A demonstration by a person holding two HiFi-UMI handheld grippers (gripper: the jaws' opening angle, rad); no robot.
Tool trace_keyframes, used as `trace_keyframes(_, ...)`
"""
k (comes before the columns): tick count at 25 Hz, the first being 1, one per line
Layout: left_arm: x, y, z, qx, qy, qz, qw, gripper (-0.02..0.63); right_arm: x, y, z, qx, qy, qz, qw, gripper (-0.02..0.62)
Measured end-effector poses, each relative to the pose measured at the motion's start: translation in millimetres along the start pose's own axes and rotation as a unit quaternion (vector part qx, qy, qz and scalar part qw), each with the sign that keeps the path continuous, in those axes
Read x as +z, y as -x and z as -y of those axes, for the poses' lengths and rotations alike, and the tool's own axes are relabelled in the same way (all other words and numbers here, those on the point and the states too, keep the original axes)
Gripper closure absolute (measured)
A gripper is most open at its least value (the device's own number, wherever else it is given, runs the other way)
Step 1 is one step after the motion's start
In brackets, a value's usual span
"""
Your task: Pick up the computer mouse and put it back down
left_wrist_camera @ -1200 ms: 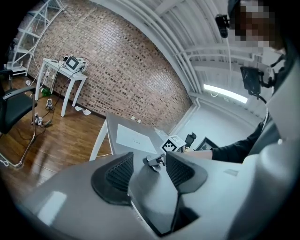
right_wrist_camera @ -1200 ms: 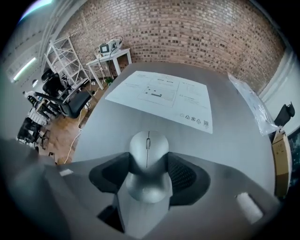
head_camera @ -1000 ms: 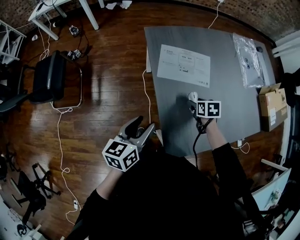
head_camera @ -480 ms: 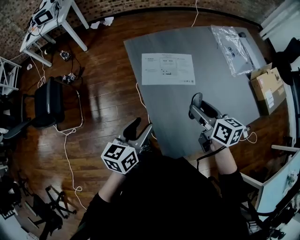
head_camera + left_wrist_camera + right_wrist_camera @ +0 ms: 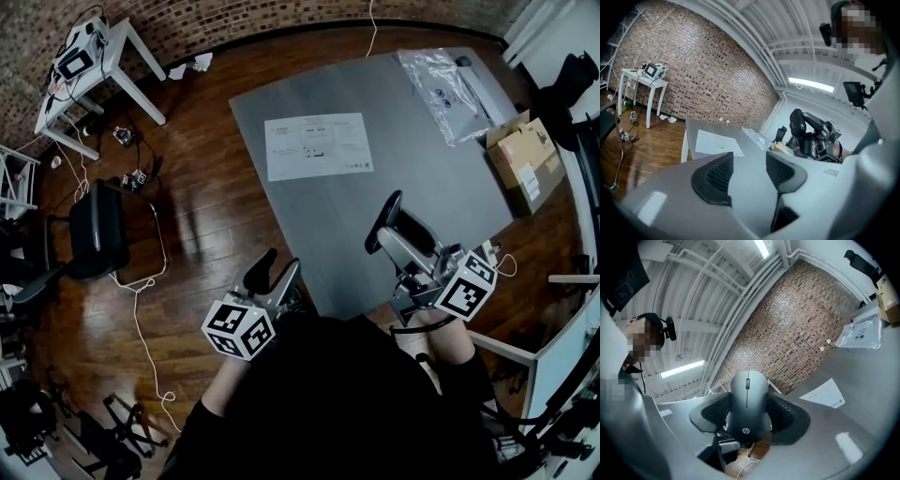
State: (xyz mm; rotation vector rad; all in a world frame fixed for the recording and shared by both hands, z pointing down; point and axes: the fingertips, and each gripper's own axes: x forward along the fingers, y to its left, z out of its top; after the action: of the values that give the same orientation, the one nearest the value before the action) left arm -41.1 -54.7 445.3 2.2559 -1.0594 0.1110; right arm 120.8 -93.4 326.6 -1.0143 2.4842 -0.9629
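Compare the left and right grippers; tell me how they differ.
The right gripper is shut on the mouse; the left gripper is open and empty. The right gripper is over the table's near edge; the left gripper is beside it, over the floor. Both carry a marker cube.

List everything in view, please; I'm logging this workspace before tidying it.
table: 1, grey, centre of the head view
paper sheet: 1, white, flat on the table's far left part
plastic bag: 1, clear, table's far right corner
cardboard box: 1, brown, beside the table's right edge
side table: 1, white, far left by the brick wall
chair: 1, black, on the wooden floor, left
mouse: 1, dark grey, held off the table
left gripper: 1, grey, open, empty
right gripper: 1, grey, shut on the mouse
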Motion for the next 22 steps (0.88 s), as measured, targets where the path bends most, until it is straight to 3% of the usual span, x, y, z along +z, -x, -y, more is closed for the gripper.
trace_keyframes(6, -1.4, 9.1, -11.5, 0.020, 0.006, 0.011, 0.9997, 0.403, -25.2, -11.0, 3.9, 0.000, -0.004, -0.026, 1.000, 0.334)
trace_keyframes(22, -2.2, -12.4, 8.2, -0.004, -0.009, -0.016, 0.9998, 0.403, -3.7, 1.3, 2.9, -0.002, 0.008, -0.008, 1.000, 0.336)
